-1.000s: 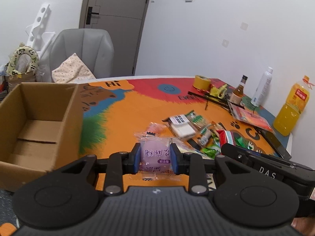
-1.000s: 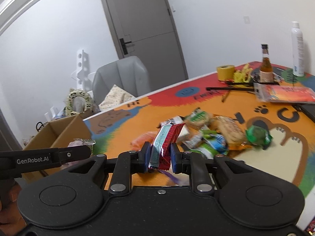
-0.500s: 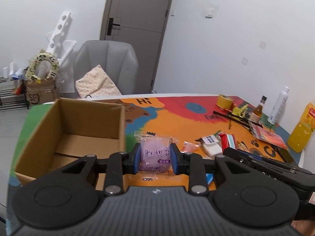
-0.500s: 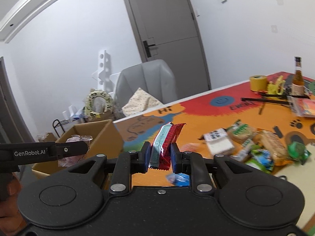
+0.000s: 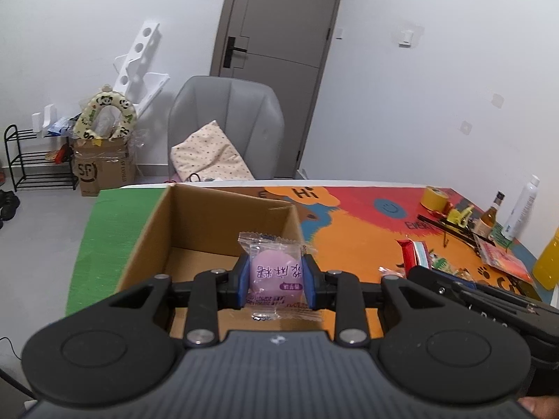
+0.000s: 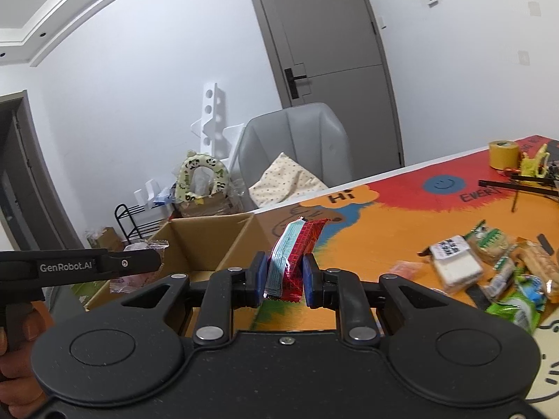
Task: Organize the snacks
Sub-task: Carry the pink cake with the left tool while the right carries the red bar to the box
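Observation:
My left gripper [image 5: 276,281] is shut on a clear-wrapped purple mochi snack [image 5: 274,274], held above the near right corner of the open cardboard box [image 5: 223,216]. The box's floor looks bare in the left wrist view. My right gripper [image 6: 282,281] is shut on a red and pale blue snack bar [image 6: 291,256] standing upright between the pads, just right of the box [image 6: 206,237]. The left gripper [image 6: 139,262] with its snack shows at the left of the right wrist view. Several loose snack packets [image 6: 489,265] lie on the colourful table mat [image 6: 384,230].
A grey chair [image 5: 227,122] with a dotted cushion stands behind the table. A tape roll [image 5: 435,198], a brown bottle [image 5: 489,218], a white spray can [image 5: 520,207] and an orange juice bottle [image 5: 548,262] stand at the table's far right. Floor clutter and a shoe rack [image 5: 31,160] sit left.
Both grippers have swung left from the snack pile toward the box, each keeping its snack. The box has come from the left edge to the middle of the left wrist view.

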The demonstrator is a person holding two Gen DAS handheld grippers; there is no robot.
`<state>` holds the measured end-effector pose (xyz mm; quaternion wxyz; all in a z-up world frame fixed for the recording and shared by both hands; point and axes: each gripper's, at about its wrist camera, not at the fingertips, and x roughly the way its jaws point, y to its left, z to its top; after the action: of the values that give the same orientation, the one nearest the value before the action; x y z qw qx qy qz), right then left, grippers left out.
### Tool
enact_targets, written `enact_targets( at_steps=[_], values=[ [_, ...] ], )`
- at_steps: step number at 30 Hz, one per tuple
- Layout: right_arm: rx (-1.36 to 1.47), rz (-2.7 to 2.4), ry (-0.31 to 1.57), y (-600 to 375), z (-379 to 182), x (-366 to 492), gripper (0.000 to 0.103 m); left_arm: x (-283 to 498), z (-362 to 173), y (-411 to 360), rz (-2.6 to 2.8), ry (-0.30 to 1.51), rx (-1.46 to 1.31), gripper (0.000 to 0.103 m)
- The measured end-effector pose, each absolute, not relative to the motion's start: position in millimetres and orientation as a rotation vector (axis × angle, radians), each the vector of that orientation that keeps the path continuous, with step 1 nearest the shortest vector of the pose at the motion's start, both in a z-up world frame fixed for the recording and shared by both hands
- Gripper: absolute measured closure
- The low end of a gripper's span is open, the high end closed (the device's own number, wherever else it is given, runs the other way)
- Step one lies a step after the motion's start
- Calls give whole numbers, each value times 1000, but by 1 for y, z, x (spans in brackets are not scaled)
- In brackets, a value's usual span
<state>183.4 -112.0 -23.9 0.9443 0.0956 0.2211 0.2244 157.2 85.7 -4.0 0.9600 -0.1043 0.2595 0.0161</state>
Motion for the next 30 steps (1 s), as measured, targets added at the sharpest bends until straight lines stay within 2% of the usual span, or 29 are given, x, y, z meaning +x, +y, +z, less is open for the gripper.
enact_targets(
  at_steps=[14,22,24,25,26,27,30],
  values=[
    [171,553,430,-64,-14,181,83,159,-8,124,110,542,-233,72],
    [170,584,447,-51,-13,185,83,150,-6,133,127,524,-254,56],
    [179,606,451,-49,-14,188,82,146,-5,136,140,519,-265,48],
    [178,624,449,-47,-14,189,79,144,-5,138,149,515,-267,46],
    [171,643,445,-44,-14,188,72,142,-5,139,158,510,-268,41],
    [159,649,444,-41,-15,188,59,140,-5,140,164,508,-266,36],
    [146,631,435,-40,-15,186,49,138,-6,143,189,507,-262,29]
  ],
)
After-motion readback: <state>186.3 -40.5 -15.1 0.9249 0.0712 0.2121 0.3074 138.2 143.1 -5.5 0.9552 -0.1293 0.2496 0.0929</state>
